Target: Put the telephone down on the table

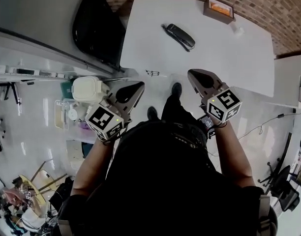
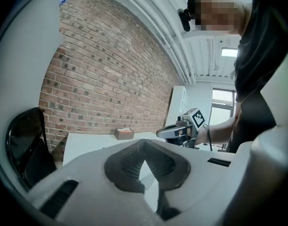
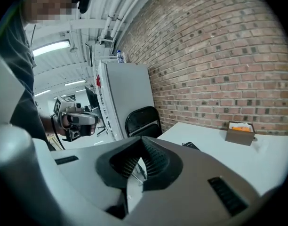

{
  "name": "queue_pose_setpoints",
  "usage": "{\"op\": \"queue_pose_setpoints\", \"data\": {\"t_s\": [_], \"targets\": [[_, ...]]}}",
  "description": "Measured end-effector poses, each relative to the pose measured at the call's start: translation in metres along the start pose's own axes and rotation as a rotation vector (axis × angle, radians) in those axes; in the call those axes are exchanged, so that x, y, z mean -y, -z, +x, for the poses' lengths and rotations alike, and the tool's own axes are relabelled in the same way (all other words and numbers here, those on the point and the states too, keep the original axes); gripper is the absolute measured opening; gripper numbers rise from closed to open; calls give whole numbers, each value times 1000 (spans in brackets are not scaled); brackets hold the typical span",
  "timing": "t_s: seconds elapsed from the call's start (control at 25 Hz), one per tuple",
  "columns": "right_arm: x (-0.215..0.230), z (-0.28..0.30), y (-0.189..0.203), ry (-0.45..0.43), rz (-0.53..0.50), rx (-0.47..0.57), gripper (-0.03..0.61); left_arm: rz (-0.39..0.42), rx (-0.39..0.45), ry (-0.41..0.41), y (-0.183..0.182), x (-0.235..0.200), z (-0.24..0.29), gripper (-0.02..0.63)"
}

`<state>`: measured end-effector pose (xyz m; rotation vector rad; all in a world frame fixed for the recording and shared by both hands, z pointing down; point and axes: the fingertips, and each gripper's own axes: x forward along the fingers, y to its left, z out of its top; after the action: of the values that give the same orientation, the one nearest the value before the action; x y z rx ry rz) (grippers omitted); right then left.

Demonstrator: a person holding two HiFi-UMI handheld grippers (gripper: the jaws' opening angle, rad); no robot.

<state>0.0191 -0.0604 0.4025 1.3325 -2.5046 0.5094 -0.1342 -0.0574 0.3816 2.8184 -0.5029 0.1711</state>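
The black telephone [image 1: 178, 35] lies flat on the white table [image 1: 214, 53], its cord at its left end; in the right gripper view only its tip [image 3: 191, 146] shows past the jaws. Both grippers hang in front of the person's body, short of the table's near edge. My left gripper [image 1: 136, 89] [image 2: 144, 146] is shut with nothing between its pads. My right gripper [image 1: 192, 75] [image 3: 141, 144] is also shut and empty. Each gripper shows in the other's view: the right gripper [image 2: 180, 131], the left gripper [image 3: 76, 119].
A brown box [image 1: 219, 9] [image 3: 241, 132] with orange contents stands at the table's far edge against the brick wall. A black chair [image 1: 96, 26] [image 3: 143, 120] stands left of the table. A white cabinet [image 3: 125, 98] is beside the chair. Shelves and clutter fill the floor at left.
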Motion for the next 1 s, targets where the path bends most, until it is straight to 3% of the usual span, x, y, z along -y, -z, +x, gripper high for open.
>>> {"op": "queue_pose_setpoints", "data": {"t_s": [0.32,0.56,1.0], "targets": [[-18,-53,13,53,14,-12,17,-3,6,50,4,39,1,8],[-25,-85,34,30,44,1,15,-31,-27,39,26,77,7,8],[-41,-218,97,-50,32,40,15,-41,-12,6,59,239,53,8]]}}
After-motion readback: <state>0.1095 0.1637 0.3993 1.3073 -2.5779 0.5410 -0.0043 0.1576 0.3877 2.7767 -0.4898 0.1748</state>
